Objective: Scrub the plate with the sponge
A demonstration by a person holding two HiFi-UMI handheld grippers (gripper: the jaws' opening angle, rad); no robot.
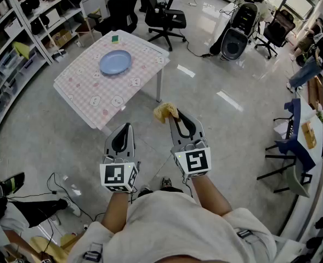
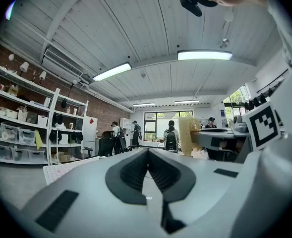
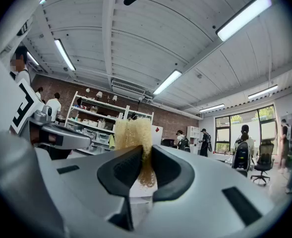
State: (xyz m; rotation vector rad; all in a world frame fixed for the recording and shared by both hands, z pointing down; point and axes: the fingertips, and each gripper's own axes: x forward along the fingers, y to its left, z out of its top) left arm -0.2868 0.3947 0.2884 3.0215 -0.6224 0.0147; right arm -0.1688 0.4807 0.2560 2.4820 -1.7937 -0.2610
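A light blue plate [image 1: 115, 62] lies on the pink checked table [image 1: 84, 95] ahead and to the left, well beyond both grippers. My right gripper [image 1: 176, 115] is shut on a yellow sponge [image 1: 165, 112], which sticks up past the jaw tips; the sponge [image 3: 132, 135] fills the gap between the jaws in the right gripper view. My left gripper [image 1: 125, 127] is shut with nothing in it, held level beside the right one. From the left gripper view the sponge [image 2: 186, 133] shows off to the right.
A small green block [image 1: 115, 38] sits at the table's far edge. Shelving [image 1: 18, 43] runs along the left wall. Black office chairs [image 1: 164, 15] stand behind the table. A blue desk [image 1: 302, 141] is at the right. Cables [image 1: 57, 188] trail on the floor near my feet.
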